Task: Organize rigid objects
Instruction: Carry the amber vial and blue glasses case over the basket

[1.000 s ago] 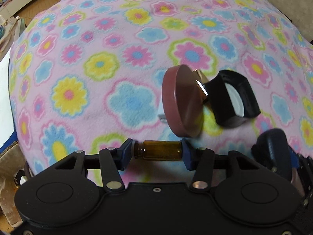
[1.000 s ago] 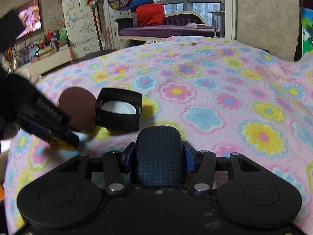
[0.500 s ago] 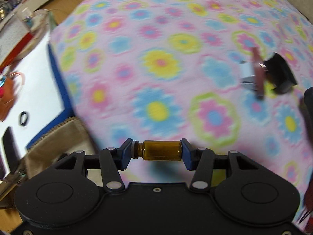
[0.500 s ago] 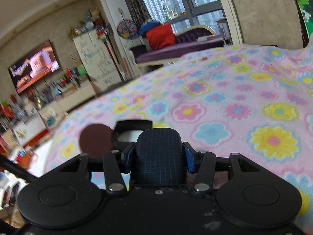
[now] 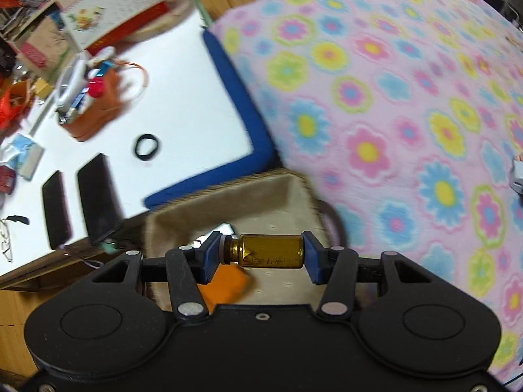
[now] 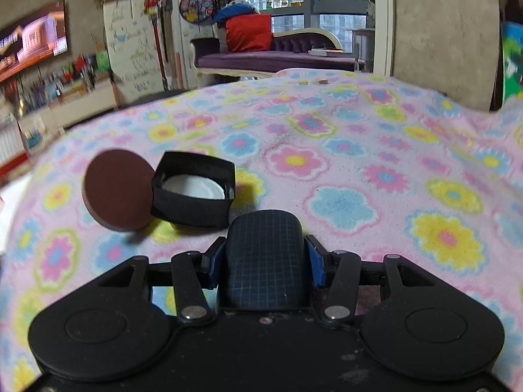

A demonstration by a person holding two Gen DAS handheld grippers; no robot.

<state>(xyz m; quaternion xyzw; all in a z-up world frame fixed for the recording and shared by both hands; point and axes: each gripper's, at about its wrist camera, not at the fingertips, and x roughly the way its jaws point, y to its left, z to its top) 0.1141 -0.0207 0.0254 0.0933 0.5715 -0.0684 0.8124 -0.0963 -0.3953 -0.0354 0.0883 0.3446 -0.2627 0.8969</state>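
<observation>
Left wrist view: vial lengthwise between left tool fingers, low centre, above basket. Worktop upper left of basket; blanket filling right. Right wrist view: pad within right tool, low centre; disc touching box, left of centre, on blanket.

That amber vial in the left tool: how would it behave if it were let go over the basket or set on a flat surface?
The vial looks like smooth glass, so probably rigid, slippery and breakable. It is gripped end to end by the left tool, lying sideways; being cylindrical, it would likely roll. The basket beneath seems fabric-lined, which should cushion a short drop.
</observation>
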